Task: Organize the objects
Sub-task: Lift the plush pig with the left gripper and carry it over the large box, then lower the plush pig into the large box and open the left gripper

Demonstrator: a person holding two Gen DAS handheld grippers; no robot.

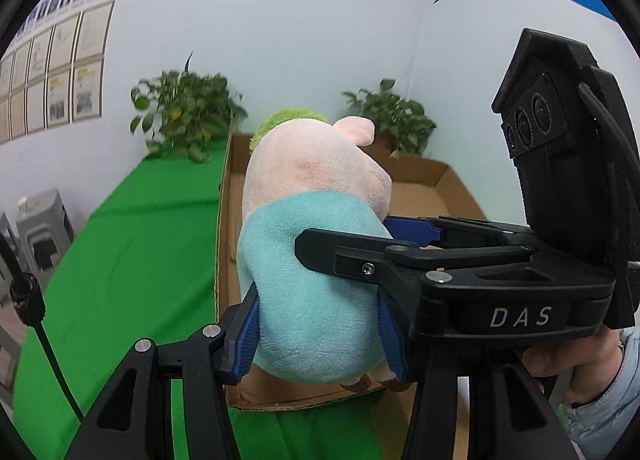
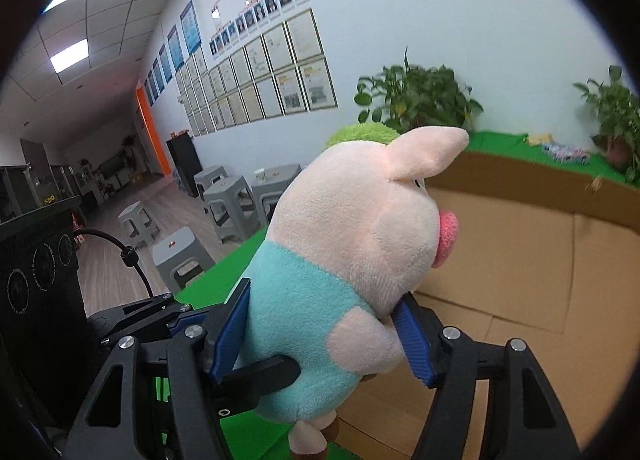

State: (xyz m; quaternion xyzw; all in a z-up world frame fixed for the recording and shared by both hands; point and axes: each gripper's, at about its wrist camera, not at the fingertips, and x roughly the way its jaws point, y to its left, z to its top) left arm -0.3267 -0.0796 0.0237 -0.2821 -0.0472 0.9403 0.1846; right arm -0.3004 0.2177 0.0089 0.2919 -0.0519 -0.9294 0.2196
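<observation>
A plush pig (image 1: pixel 316 252) with a pink head, a light blue shirt and a green cap is held upright above the near edge of an open cardboard box (image 1: pixel 424 188). My left gripper (image 1: pixel 320 336) is shut on the pig's blue body. My right gripper (image 2: pixel 324 328) is shut on the same pig (image 2: pixel 352 260) from the side, and its black body shows in the left wrist view (image 1: pixel 460 256). The box (image 2: pixel 520 260) lies on a green cloth (image 1: pixel 132 256), and the part of its floor I see is bare.
Two potted plants (image 1: pixel 188 116) (image 1: pixel 396 116) stand at the far end of the table against the white wall. Grey stools (image 2: pixel 224 208) stand on the floor to the left of the table. Small packets (image 2: pixel 560 150) lie on the cloth behind the box.
</observation>
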